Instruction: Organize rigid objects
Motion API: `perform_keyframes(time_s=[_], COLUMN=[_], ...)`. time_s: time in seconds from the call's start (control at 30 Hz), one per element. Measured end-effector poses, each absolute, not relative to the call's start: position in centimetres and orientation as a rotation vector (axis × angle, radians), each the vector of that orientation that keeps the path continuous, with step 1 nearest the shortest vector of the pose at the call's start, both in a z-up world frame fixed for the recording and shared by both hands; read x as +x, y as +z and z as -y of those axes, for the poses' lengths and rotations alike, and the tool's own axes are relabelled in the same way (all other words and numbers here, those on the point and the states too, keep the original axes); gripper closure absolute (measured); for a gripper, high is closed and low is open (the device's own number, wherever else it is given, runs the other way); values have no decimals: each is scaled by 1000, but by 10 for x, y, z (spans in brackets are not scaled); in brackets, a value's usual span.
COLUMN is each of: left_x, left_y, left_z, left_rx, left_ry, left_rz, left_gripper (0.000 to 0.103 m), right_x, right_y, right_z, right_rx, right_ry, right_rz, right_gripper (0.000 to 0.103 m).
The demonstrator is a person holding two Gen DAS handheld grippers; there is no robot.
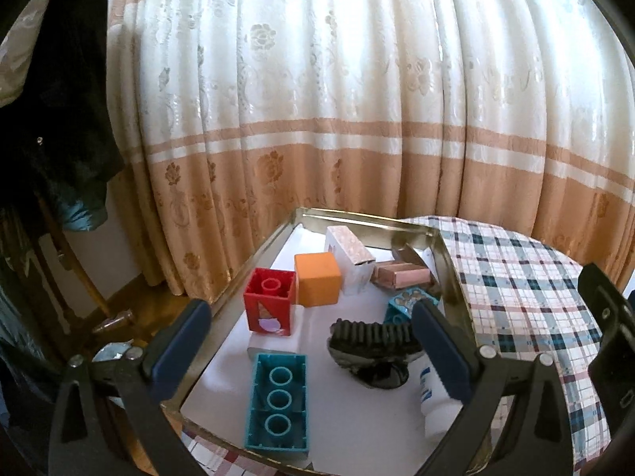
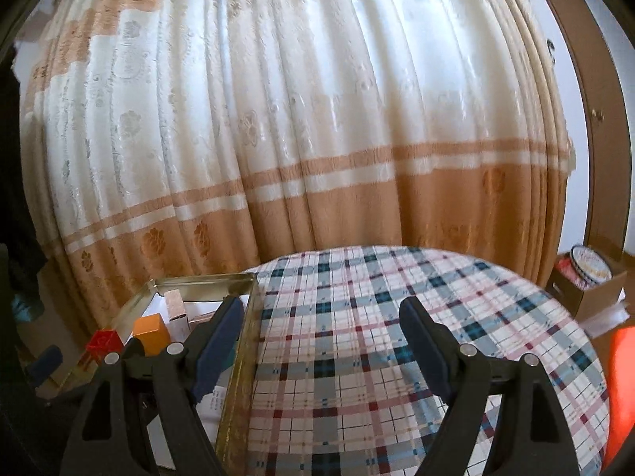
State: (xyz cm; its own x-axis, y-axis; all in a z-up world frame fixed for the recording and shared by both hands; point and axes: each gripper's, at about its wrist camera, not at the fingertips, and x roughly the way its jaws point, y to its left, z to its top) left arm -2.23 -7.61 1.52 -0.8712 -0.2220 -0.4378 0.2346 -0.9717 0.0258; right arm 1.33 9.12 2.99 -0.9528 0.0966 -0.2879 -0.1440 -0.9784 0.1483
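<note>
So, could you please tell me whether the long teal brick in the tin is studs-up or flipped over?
Flipped over. The teal brick lies in the tin showing its hollow underside with three round tubes.

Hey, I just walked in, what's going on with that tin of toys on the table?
A person holds a claw in each hand over a table with a plaid cloth. The left claw hangs open above a metal tin that holds a teal brick, a red brick, an orange cube, a black brush and small boxes. The right claw is open and empty beside the tin. Neither grips anything.
</note>
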Motion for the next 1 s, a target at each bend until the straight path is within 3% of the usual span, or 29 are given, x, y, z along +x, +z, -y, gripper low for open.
perform_keyframes(time_s=[0.1, 1.0], left_x=[-21, 3], left_y=[14, 18], left_z=[76, 81], left_rx=[651, 529], left_ry=[-2841, -2864], left_rz=[-50, -87], left_gripper=[1, 0], right_x=[15, 30], right_y=[29, 30], right_z=[-89, -71], right_rx=[-411, -307], right_ry=[2985, 3083], right_rz=[-257, -150], right_gripper=[13, 10])
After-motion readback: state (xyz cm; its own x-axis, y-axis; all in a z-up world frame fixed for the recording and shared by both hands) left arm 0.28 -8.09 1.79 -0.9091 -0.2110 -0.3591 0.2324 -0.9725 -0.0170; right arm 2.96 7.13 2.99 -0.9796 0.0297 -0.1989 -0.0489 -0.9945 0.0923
